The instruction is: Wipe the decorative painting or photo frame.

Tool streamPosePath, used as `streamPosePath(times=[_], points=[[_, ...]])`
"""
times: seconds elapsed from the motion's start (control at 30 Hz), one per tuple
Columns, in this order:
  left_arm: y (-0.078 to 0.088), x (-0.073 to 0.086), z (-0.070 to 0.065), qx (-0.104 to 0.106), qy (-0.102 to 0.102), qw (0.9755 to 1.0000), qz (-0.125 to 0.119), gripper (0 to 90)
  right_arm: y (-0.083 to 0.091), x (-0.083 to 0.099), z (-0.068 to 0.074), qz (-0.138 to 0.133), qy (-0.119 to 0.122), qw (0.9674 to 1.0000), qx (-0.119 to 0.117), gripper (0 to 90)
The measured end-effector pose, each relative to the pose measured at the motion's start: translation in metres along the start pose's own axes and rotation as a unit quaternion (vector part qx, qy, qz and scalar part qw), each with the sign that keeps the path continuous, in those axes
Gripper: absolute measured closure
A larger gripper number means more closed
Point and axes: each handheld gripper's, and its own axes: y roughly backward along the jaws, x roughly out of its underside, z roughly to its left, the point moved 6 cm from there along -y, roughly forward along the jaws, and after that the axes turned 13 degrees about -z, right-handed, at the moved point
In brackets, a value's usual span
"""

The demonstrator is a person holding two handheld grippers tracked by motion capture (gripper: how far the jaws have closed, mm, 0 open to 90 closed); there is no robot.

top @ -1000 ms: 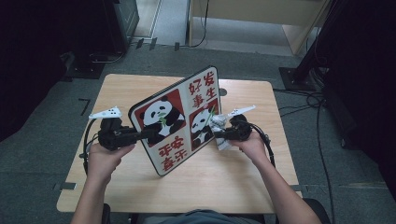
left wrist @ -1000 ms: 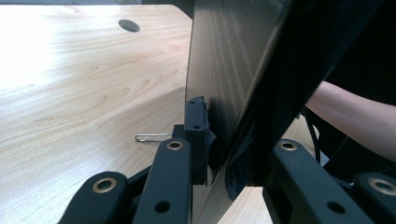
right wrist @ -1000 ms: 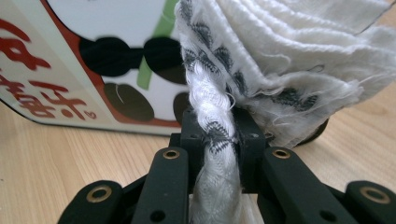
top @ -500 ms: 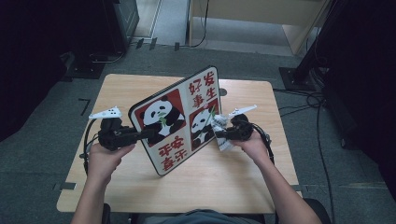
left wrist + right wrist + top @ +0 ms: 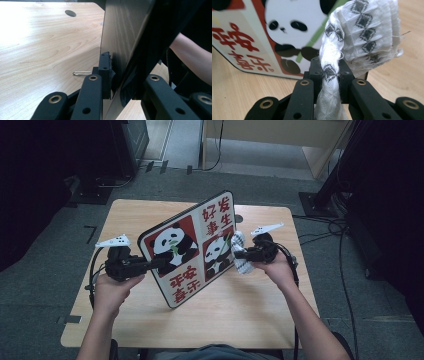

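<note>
left gripper (image 5: 159,263): black body, grey three-cornered plate on top with dark dots, black cable looping down beside the wrist
right gripper (image 5: 235,253): black body, same grey plate, black cable trailing behind the hand
jaws: black flat link bars with brass-coloured rivets and small round holes, ending in square black pads
arms: bare forearms, no sleeves showing
clothing: grey cloth at the lower edge of the high view
</note>
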Motion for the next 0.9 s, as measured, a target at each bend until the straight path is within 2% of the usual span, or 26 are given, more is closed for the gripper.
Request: streamPosePath(times=[0.07, 0.1, 0.13, 0.23, 0.27, 0.3, 0.37, 0.4, 0.43, 0.47, 0.6, 0.63, 0.67, 0.7, 0.73, 0.77, 0.83, 0.9], points=[[0.0, 0.001, 0.0, 0.0, 0.001, 1.0, -0.003, 76.8, 0.004, -0.012, 0.004, -0.008, 0.013, 0.9999, -0.003, 80.3], [0.0, 0.001, 0.0, 0.0, 0.003, 1.0, -0.004, 76.8, 0.004, -0.012, 0.004, -0.008, 0.013, 0.9999, -0.003, 80.3], [0.0, 0.001, 0.0, 0.0, 0.004, 1.0, -0.004, 76.7, 0.008, -0.021, 0.008, -0.015, 0.02, 0.9997, -0.008, 80.3], [0.0, 0.001, 0.0, 0.001, 0.007, 1.0, -0.003, 76.8, 0.012, -0.03, 0.012, -0.013, 0.027, 0.9995, -0.01, 80.3], [0.0, 0.001, 0.0, 0.001, 0.008, 1.0, -0.003, 76.8, 0.016, -0.04, 0.015, -0.014, 0.037, 0.9992, -0.009, 80.3], [0.0, 0.001, 0.0, 0.001, 0.008, 1.0, -0.003, 76.8, 0.016, -0.04, 0.015, -0.014, 0.037, 0.9992, -0.009, 80.3], [0.0, 0.001, 0.0, 0.0, 0.008, 1.0, -0.003, 76.8, 0.024, -0.059, 0.021, -0.025, 0.042, 0.9987, -0.014, 80.3], [0.0, 0.001, 0.0, 0.0, 0.008, 1.0, -0.003, 76.8, 0.024, -0.059, 0.021, -0.025, 0.042, 0.9987, -0.014, 80.3], [0.0, 0.001, 0.001, 0.001, 0.009, 1.0, -0.004, 76.8, 0.026, -0.065, 0.023, -0.029, 0.048, 0.9984, -0.012, 80.3], [0.0, 0.001, 0.001, 0.001, 0.009, 0.9999, -0.005, 76.7, 0.029, -0.076, 0.027, -0.028, 0.067, 0.9974, 0.0, 80.2], [0.0, 0.001, 0.001, 0.001, 0.01, 0.9999, -0.007, 76.7, 0.033, -0.091, 0.034, -0.027, 0.076, 0.9967, -0.007, 80.2], [0.0, 0.001, 0.001, 0.001, 0.01, 0.9999, -0.007, 76.6, 0.035, -0.102, 0.039, -0.03, 0.081, 0.9962, -0.01, 80.3], [0.0, 0.001, 0.001, 0.001, 0.01, 0.9999, -0.007, 76.6, 0.035, -0.102, 0.039, -0.03, 0.081, 0.9962, -0.01, 80.3], [0.0, 0.001, 0.001, 0.0, 0.01, 0.9999, -0.007, 76.7, 0.039, -0.113, 0.043, -0.037, 0.086, 0.9955, -0.015, 80.3], [0.0, 0.001, 0.001, 0.0, 0.011, 0.9999, -0.007, 76.7, 0.039, -0.113, 0.043, -0.037, 0.086, 0.9955, -0.015, 80.3], [0.0, 0.001, 0.001, -0.001, 0.009, 0.9999, -0.006, 76.9, 0.043, -0.125, 0.047, -0.041, 0.101, 0.994, -0.008, 80.3], [0.0, 0.001, 0.0, -0.004, 0.009, 0.9999, -0.005, 77.0, 0.045, -0.132, 0.049, -0.042, 0.107, 0.9933, -0.005, 80.3], [0.0, 0.002, 0.001, -0.003, 0.01, 0.9999, -0.007, 77.0, 0.049, -0.145, 0.054, -0.05, 0.11, 0.9926, -0.011, 80.3]])
